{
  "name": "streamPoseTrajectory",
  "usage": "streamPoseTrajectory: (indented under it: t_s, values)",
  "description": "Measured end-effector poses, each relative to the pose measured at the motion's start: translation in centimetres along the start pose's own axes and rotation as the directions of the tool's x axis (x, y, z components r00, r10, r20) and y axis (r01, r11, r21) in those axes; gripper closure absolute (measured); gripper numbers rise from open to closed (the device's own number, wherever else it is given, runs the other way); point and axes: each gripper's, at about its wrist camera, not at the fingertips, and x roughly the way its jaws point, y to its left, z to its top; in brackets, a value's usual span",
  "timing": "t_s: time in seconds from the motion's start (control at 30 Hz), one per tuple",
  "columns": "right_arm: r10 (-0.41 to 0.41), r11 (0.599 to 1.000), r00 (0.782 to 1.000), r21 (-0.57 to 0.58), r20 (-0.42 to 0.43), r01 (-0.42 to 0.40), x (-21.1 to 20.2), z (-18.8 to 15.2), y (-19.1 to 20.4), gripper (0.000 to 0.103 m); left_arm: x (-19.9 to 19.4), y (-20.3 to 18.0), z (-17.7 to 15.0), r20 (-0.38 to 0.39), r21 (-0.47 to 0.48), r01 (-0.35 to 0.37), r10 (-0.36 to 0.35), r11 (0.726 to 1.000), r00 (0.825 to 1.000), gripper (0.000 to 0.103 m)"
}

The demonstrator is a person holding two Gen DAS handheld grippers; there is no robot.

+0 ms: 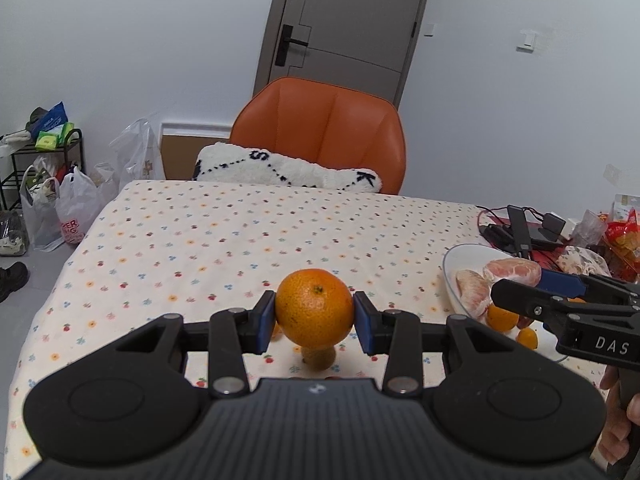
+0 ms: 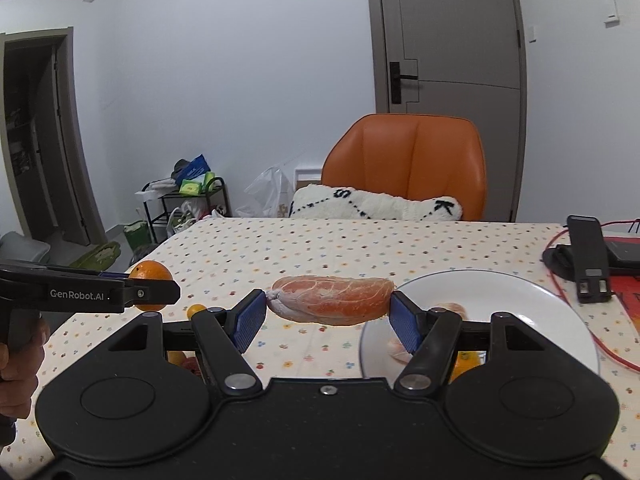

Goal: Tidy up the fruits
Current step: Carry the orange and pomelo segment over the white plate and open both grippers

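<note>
Home dining room: floral tablecloth, orange chair, shopping bags, door.

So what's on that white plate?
On the plate a peeled pomelo segment lies, with a second piece partly showing. The right gripper, holding another segment, hides the plate's near part.

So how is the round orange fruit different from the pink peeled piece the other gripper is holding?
The round orange mandarin has its smooth peel on; the pink peeled pomelo segment is bare, with pale membrane. The mandarin is ball-shaped; the segment is long and curved. The left gripper holds the mandarin; the right gripper holds the segment. Both are pinched between blue-padded jaws above the spotted tablecloth.
</note>
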Motion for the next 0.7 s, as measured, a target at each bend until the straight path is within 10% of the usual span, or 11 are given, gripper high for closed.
streamPoseTrajectory:
  t_s: [0.7]
  values:
    - [-0.062,0.997,0.998,0.04,0.029,0.061,-2.4,-0.3,-3.7,0.039,0.5,-3.9,0.8,0.005,0.038,0.056,-0.056,0.998,0.998,0.064]
